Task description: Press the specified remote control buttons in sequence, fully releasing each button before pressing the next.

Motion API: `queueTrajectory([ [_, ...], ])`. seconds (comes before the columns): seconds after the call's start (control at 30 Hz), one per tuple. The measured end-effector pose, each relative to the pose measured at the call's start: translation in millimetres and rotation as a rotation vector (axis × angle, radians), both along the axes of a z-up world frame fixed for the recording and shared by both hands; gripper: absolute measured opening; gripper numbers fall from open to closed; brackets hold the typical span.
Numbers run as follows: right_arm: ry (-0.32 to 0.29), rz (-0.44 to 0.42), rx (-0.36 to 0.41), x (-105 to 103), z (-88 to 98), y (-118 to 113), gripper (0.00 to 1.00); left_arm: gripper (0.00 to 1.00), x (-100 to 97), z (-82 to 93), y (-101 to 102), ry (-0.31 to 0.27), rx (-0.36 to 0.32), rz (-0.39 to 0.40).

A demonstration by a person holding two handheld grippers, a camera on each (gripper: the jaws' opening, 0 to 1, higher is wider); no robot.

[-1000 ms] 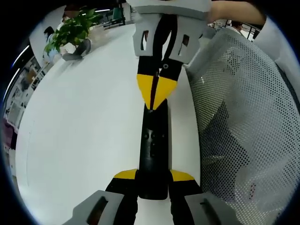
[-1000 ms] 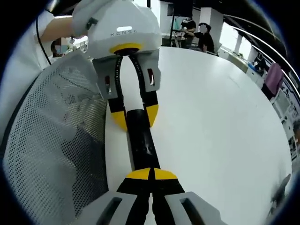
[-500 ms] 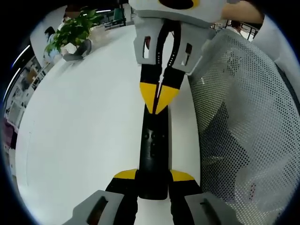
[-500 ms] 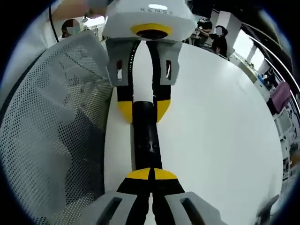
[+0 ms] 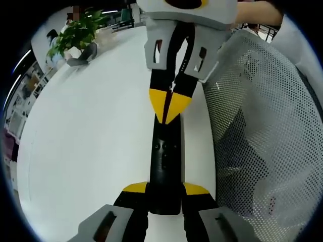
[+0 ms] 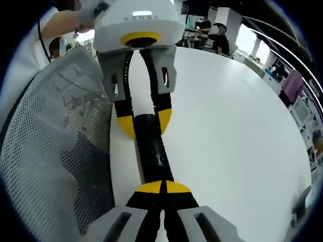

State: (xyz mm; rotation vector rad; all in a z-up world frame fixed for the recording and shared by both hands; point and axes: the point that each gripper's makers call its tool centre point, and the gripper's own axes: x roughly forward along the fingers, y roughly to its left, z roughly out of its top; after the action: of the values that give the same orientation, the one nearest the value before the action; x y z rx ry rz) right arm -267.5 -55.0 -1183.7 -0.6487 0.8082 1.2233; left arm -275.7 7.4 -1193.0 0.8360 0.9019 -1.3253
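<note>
- The black remote control (image 5: pixel 165 169) lies lengthwise on the white table (image 5: pixel 86 151), sitting dead centre in the left gripper view, with one end clamped between the left gripper's (image 5: pixel 165 190) yellow-tipped jaws at 6 o'clock.
- In the right gripper view the same remote control (image 6: pixel 152 154) runs up from the right gripper (image 6: pixel 162 187) at 6 o'clock to the left gripper (image 6: pixel 143 125) gripping its far end, around 12 o'clock.
- Right next to the remote, at 3 o'clock in the left gripper view, there's a white mesh basket (image 5: pixel 262 131) taking up that whole side; in the right gripper view the basket (image 6: pixel 55 146) is at 9 o'clock.
- A potted plant (image 5: pixel 75 34) sits far back on the table at 10 o'clock in the left gripper view.
- The buttons are just tiny dark bumps, can't tell which is which.
- The right gripper's (image 5: pixel 169 107) jaws are pinched together with nothing between them, tips down at the remote's top face. Whether they actually touch it isn't clear.
</note>
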Motion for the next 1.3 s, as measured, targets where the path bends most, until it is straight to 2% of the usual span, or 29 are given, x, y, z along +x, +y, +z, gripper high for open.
queueTrajectory([
  [0.17,0.018,0.002,0.042,-4.0,3.9,7.1,0.00,0.24,-0.3,0.3,0.2,0.001,-0.005,0.003],
  [0.3,-0.016,0.074,-0.029,-3.9,-2.2,8.5,0.00,0.24,-0.2,0.4,0.1,0.001,-0.002,0.003],
  [0.43,-0.038,0.127,-0.060,-4.9,-1.9,10.2,0.00,0.24,-0.2,0.4,0.1,0.002,-0.004,0.004],
  [0.63,-0.012,0.112,-0.071,-4.7,-2.4,10.4,0.00,0.24,-0.3,0.3,0.0,0.002,-0.002,0.001],
  [0.97,-0.007,0.077,-0.064,-4.1,-3.2,10.1,0.00,0.24,-1.1,0.1,-0.1,0.001,0.013,-0.008],
  [1.07,0.026,0.047,-0.019,-3.6,-1.8,9.0,0.00,0.24,-1.3,0.1,-0.3,0.002,0.013,-0.008],
  [1.17,0.037,0.028,-0.005,-4.6,-0.5,9.2,0.00,0.24,-1.7,0.1,-0.2,0.004,0.013,-0.010],
  [1.3,-0.005,0.070,-0.010,-8.8,3.2,14.5,0.00,0.24,-1.6,0.0,0.0,0.004,0.008,-0.009],
])
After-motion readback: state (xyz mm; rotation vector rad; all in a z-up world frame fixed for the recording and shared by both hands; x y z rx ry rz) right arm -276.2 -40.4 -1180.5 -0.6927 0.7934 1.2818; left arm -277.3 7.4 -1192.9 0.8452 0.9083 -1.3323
